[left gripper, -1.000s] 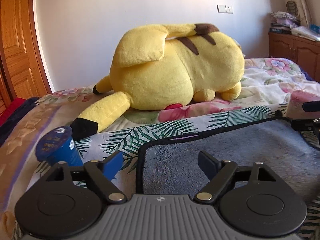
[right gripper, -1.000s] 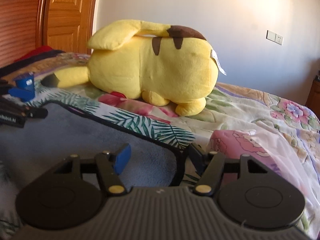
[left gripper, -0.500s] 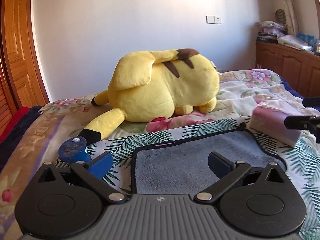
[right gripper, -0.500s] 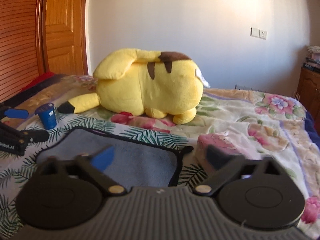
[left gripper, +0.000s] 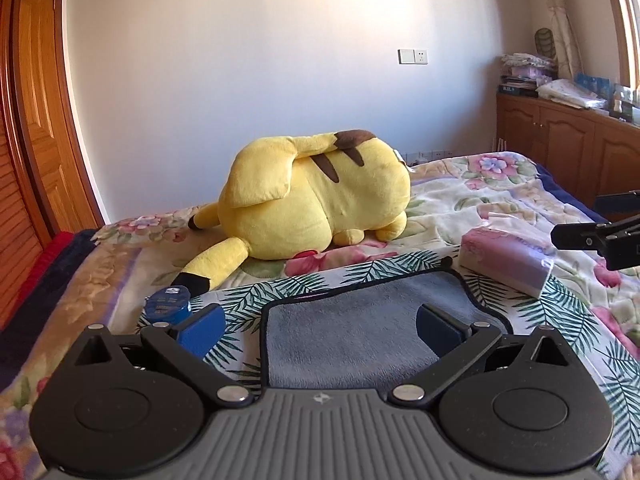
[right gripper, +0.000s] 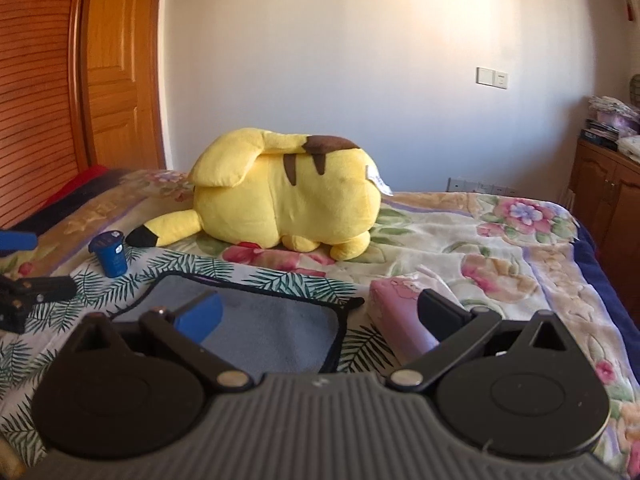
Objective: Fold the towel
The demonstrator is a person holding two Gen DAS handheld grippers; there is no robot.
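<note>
The grey towel point(left gripper: 360, 332) lies flat on the bed point(left gripper: 500, 200), between a blue container point(left gripper: 168, 304) and a pink pack point(left gripper: 508, 256). The left hand-held gripper point(left gripper: 320, 330) and right hand-held gripper point(right gripper: 320, 312) hover above it, jaws wide and empty.

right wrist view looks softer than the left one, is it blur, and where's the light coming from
Right wrist view: slightly soft overall, the plush edges smeared; a warm sun patch on the wall. Left wrist view: sharper, the towel pile crisp; sun on the cabinet side, fisheye bending the door frame.
</note>
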